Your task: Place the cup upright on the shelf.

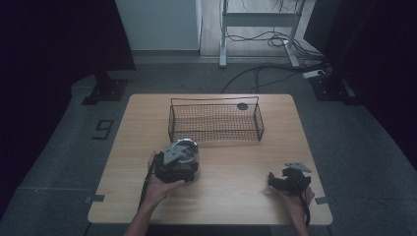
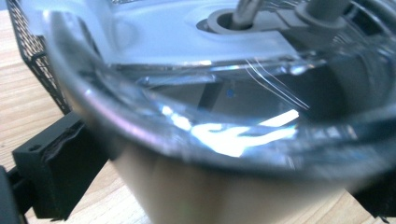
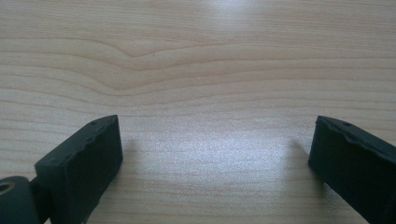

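A round clear container with a shiny rim and a pale body stands on the wooden table, just in front of the wire basket. My left gripper is shut on it. In the left gripper view the container sits close up between the two black jaws, with a blurred glassy rim and a corner of the basket behind it. My right gripper rests low over the table's front right, open. Its fingers stand wide apart over bare wood.
The black mesh basket holds a small dark round object at its far right corner. Beyond the table are a white cabinet, a metal frame and floor cables. Dark curtains hang on both sides.
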Motion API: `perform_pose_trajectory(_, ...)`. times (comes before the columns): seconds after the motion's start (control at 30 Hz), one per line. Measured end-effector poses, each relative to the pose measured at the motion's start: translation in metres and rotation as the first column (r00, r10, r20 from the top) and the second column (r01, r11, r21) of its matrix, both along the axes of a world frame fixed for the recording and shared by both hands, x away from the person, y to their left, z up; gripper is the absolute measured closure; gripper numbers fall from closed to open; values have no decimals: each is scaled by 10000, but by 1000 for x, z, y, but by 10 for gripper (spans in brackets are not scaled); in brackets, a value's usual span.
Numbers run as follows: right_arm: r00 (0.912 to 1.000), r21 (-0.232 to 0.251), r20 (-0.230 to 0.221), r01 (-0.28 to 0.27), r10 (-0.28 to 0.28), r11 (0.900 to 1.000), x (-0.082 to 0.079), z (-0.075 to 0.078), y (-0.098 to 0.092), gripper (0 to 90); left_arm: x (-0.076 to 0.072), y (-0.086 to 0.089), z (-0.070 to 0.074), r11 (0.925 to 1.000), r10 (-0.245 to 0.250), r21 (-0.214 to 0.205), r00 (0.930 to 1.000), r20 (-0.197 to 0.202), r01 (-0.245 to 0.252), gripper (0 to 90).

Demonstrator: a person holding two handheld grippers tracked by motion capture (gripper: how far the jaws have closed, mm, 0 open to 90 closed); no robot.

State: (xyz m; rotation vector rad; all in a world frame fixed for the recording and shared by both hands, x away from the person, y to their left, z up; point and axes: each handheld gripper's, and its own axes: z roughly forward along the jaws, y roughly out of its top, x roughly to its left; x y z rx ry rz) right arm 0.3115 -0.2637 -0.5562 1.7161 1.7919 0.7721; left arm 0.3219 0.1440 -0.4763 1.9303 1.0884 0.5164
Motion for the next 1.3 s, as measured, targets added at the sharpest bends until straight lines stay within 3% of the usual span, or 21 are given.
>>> perform_pose_trajectory(0.27, 10000, -2, 2, 0, 0, 10000, 0, 0, 0, 25, 9, -6, -5, 10000, 74, 24, 10000, -3, -74, 0)
perform_pose_trajectory(0.6, 10000, 4, 4, 2, -2, 10000, 0, 0, 0, 25, 9, -12, -10, 9997, 108, 218, 9984, 561, -120, 35)
perform_pose_trajectory(1.13, 9999, 20, -12, 116, -116, 9999, 1, 0, 0, 26, 9, -10, -10, 9997, -41, 241, 9987, 500, 29, 42)
perform_pose_trajectory(1.3, 9999, 20, -17, 152, -152, 9999, 1, 0, -1, 26, 9, -9, -8, 9999, 55, 156, 9995, 308, -60, 42)
